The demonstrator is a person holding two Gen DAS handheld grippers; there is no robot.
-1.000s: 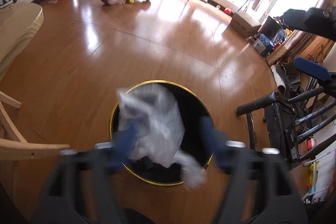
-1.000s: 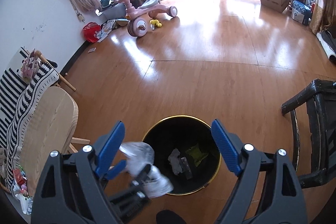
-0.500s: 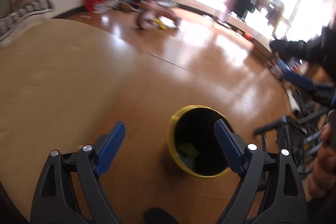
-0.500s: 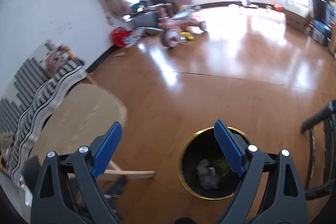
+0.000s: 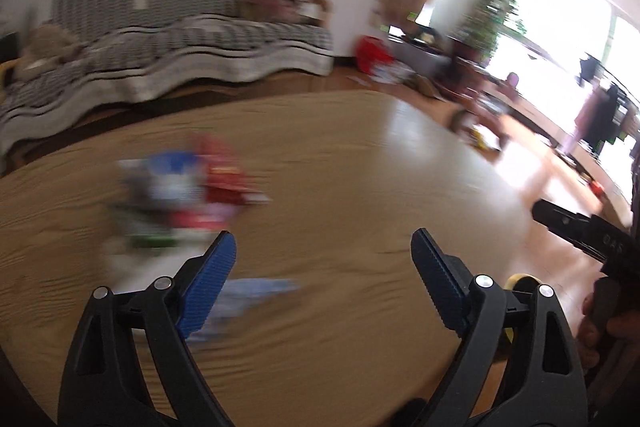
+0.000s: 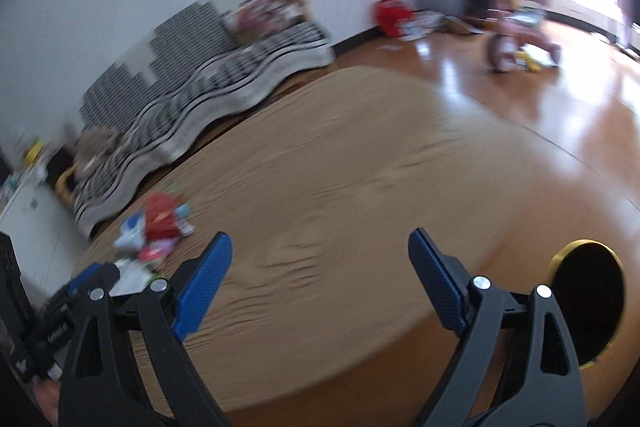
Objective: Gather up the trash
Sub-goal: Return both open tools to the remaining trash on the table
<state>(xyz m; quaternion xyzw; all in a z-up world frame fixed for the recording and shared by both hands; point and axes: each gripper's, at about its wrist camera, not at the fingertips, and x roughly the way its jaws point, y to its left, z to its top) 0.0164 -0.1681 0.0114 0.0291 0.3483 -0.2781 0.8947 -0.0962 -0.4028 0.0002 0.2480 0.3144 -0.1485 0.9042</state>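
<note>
A blurred pile of colourful wrappers (image 5: pixel 180 199) lies on the round wooden table (image 5: pixel 360 187), ahead and left of my open, empty left gripper (image 5: pixel 323 255). A pale blue scrap (image 5: pixel 248 293) lies by its left finger. In the right wrist view the pile (image 6: pixel 154 227) sits at the table's far left, and my right gripper (image 6: pixel 319 255) is open and empty over the table (image 6: pixel 340 187). The black bin with a gold rim (image 6: pixel 586 301) stands on the floor at the right, beyond the table edge; its rim (image 5: pixel 520 283) shows in the left wrist view.
A sofa with a striped cover (image 5: pixel 160 59) stands against the wall behind the table. A pink ride-on toy (image 6: pixel 520 39) and a red bag (image 6: pixel 390 17) are on the wooden floor. The other gripper and hand (image 5: pixel 592 239) are at the right.
The left gripper let the white bag drop into the bin and stands open. Both grippers swung left, from above the bin to over the table with the wrappers.
</note>
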